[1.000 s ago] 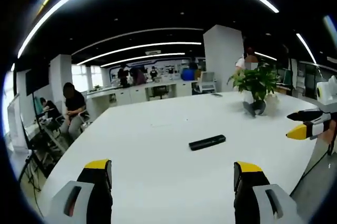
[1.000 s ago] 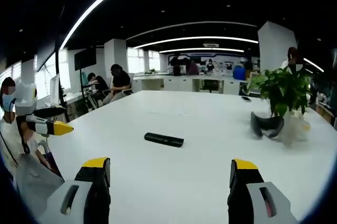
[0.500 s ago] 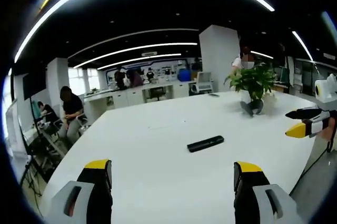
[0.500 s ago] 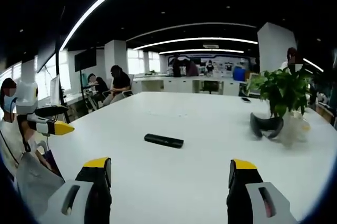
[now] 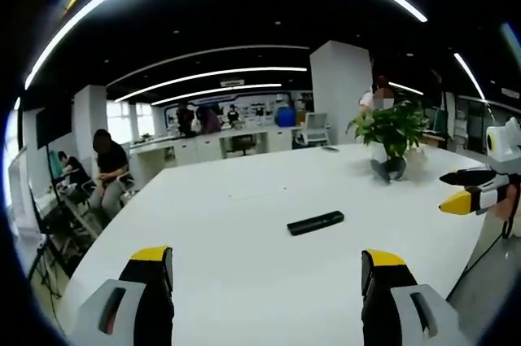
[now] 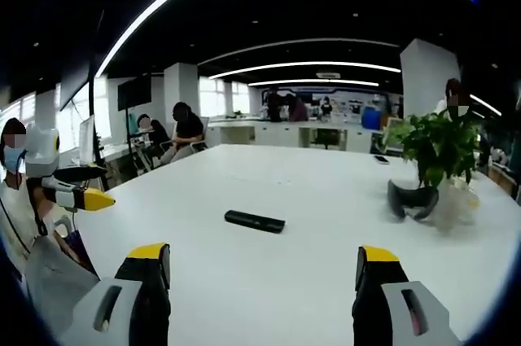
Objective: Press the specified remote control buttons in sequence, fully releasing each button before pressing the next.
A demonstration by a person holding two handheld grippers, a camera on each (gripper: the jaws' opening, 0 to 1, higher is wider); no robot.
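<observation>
A black remote control [image 5: 315,222] lies flat on the big white table [image 5: 244,240], well ahead of my left gripper [image 5: 264,269], whose yellow-tipped jaws stand wide apart with nothing between them. In the right gripper view the same remote [image 6: 255,221] rests ahead and slightly left of centre. My right gripper [image 6: 262,269] is open too and holds nothing. The right gripper [image 5: 470,191] enters the left gripper view at the far right edge; the left gripper [image 6: 73,191] enters the right gripper view at the far left.
A potted green plant [image 5: 392,130] stands at the table's far right, also as the plant [image 6: 435,146] with a dark curved object [image 6: 411,199] at its foot. People sit at desks [image 5: 110,167] beyond the table. A person [image 6: 16,191] stands at left.
Both views have shifted only slightly with the hands. The remote has stayed where it lay and both grippers remain open.
</observation>
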